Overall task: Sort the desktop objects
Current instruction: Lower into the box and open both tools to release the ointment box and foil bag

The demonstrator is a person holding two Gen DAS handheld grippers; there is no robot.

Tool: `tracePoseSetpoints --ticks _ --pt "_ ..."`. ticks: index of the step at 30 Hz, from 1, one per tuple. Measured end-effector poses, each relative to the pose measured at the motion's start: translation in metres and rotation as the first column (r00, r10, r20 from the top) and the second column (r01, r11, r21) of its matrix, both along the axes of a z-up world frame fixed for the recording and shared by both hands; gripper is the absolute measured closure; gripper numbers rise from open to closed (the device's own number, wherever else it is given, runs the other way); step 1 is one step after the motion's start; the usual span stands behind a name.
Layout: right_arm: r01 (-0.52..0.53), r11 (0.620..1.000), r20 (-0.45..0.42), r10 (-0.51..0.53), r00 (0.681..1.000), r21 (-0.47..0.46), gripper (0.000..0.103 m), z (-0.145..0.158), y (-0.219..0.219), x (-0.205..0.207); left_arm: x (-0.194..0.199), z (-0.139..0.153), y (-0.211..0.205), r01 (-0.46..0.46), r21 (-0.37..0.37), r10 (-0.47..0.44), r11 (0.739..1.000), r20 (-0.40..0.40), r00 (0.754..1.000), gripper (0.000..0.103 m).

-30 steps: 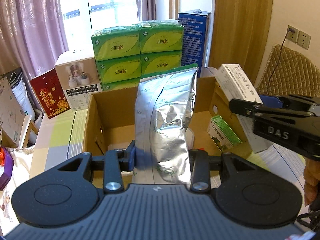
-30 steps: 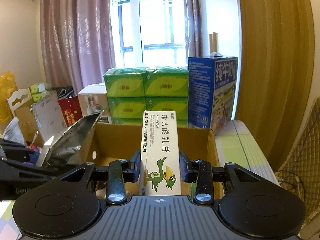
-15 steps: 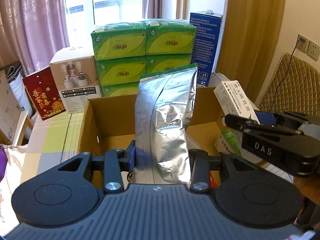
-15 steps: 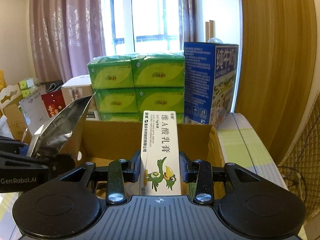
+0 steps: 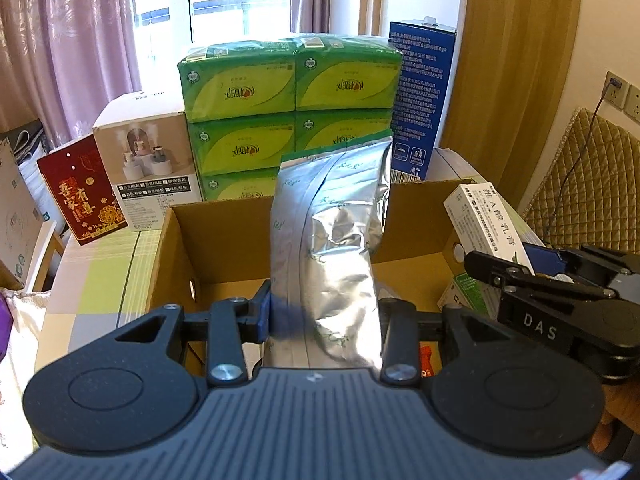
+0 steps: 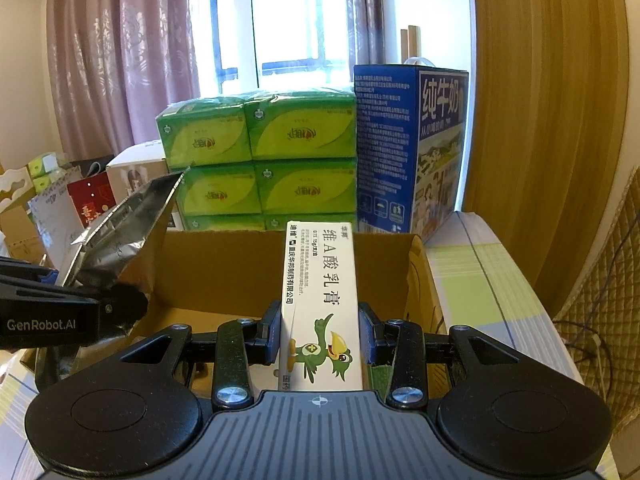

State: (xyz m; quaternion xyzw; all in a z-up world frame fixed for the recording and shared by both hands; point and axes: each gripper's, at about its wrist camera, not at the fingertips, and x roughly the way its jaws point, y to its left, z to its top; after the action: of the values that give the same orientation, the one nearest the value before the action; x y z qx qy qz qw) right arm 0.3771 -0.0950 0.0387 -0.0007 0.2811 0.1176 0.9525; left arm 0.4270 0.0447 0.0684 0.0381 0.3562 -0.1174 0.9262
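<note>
Gripping a silver foil pouch (image 5: pixel 332 248) upright, the left gripper (image 5: pixel 324 316) has its two fingers pinched on the pouch's lower part, and the pouch stands tall over the open cardboard box (image 5: pixel 224 236). From the right wrist view the same pouch (image 6: pixel 120 236) leans in at the left edge, above the box's left wall, with the left gripper's black body below it.

Over on the other side — the right gripper (image 6: pixel 320 332) is clamped on a white ointment carton (image 6: pixel 320 300), blue pads pressing both long sides, a green cartoon bird printed near its lower end. The carton points up and forward over the box's right half. In the left wrist view that carton (image 5: pixel 488 224) tilts above the box's right wall, with the right gripper's black fingers (image 5: pixel 520 276) closed around its lower end.

Down inside the box, by the right wall, a small green-and-white box (image 5: pixel 468 296) lies on the floor, partly hidden by the right gripper.

Behind the cardboard box — a stack of green tissue packs (image 5: pixel 288 112), a tall blue milk carton case (image 6: pixel 412 152) to its right, a white appliance box (image 5: pixel 152 160) and a red gift box (image 5: pixel 80 196) to its left, all on the checked tablecloth (image 5: pixel 96 272).
</note>
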Motion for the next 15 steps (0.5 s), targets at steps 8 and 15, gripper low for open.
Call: tracePoseSetpoints --ticks 8,15 --pt "0.001 1.000 -0.004 -0.001 1.000 0.002 0.068 -0.0017 0.0012 0.0017 0.0028 -0.0027 0.0030 -0.017 -0.025 0.017 1.000 0.003 1.000 0.070" --pt "-0.003 1.000 -0.007 0.003 1.000 0.006 0.068 -0.0036 0.0029 0.0022 0.0032 -0.0043 0.0067 -0.042 -0.053 0.043 0.998 0.021 0.999 0.068"
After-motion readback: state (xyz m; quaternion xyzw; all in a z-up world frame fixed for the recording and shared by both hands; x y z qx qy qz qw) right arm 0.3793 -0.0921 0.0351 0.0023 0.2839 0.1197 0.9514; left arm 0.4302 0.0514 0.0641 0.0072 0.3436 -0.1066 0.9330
